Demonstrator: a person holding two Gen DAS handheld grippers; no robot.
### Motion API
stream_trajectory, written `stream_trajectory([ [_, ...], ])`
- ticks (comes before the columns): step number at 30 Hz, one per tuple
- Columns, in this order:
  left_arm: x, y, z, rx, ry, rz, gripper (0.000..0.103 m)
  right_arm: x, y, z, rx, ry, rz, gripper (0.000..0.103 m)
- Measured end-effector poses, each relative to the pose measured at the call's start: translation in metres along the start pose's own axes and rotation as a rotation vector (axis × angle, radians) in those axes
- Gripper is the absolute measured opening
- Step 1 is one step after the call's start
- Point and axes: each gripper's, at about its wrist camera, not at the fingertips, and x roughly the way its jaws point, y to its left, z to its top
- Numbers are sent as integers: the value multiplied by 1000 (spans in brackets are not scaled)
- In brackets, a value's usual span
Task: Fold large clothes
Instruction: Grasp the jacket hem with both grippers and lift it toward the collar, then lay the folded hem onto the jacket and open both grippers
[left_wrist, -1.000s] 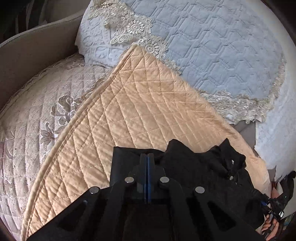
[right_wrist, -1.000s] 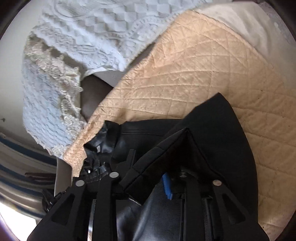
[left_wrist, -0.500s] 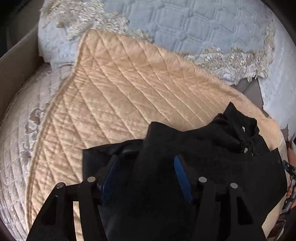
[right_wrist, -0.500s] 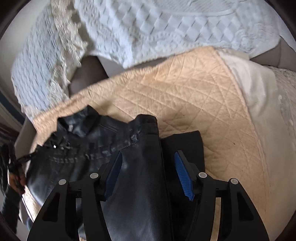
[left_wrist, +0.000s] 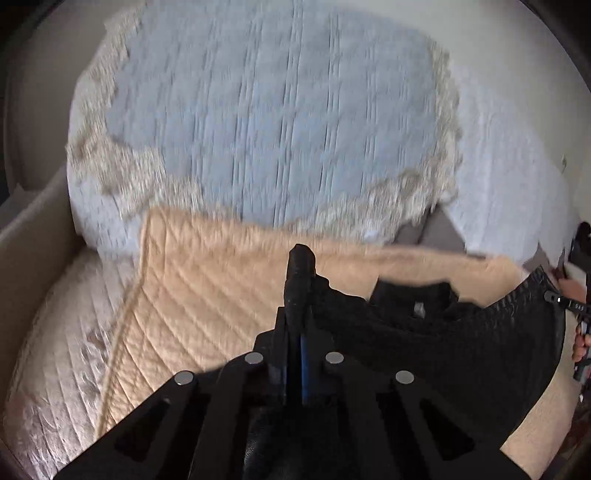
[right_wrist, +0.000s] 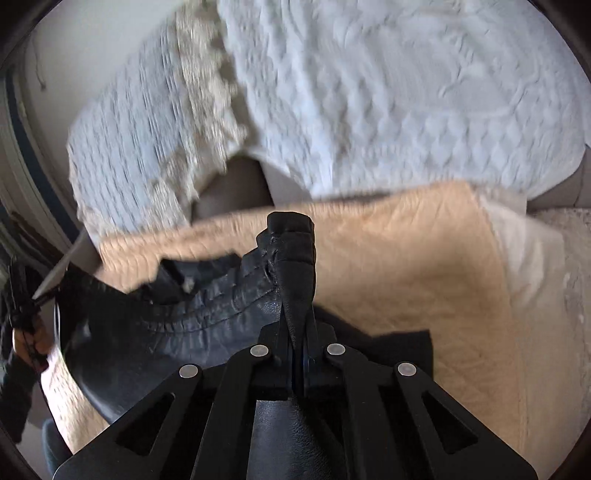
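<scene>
A black leather jacket (left_wrist: 443, 350) lies over a tan quilted cover (left_wrist: 207, 288) on a sofa. My left gripper (left_wrist: 295, 343) is shut on a bunched fold of the jacket that sticks up past the fingertips. My right gripper (right_wrist: 297, 343) is shut on another bunched fold of the jacket (right_wrist: 177, 332), by its gathered seam. The jacket hangs stretched between the two grippers, its collar and lining showing in both views. Both views are motion-blurred.
A pale blue quilted cushion (left_wrist: 266, 110) with lace trim and a white textured cushion (right_wrist: 406, 92) lean on the sofa back. A cream embroidered cover (left_wrist: 55, 350) lies left of the tan one. The other hand and gripper show at the edge (left_wrist: 580, 325).
Both grippers were open over the jacket half a second ago; now both have shut on folds of it and lifted them. The views have tilted up toward the cushions.
</scene>
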Motion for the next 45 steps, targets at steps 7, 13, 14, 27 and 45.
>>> stream_trajectory([
  [7, 62, 12, 15, -71, 0, 89, 5, 67, -36, 5, 129, 44, -93, 3],
  [13, 142, 21, -41, -50, 205, 223, 6, 127, -51, -32, 118, 152, -193, 7],
  [14, 141, 21, -42, -52, 192, 222, 6, 126, -51, -33, 116, 141, -190, 7],
  [27, 89, 21, -26, -96, 137, 239, 24, 65, -23, -32, 89, 70, -210, 25],
  [45, -2, 2, -110, -73, 159, 106, 39, -9, -7, -116, 213, 79, -141, 21],
])
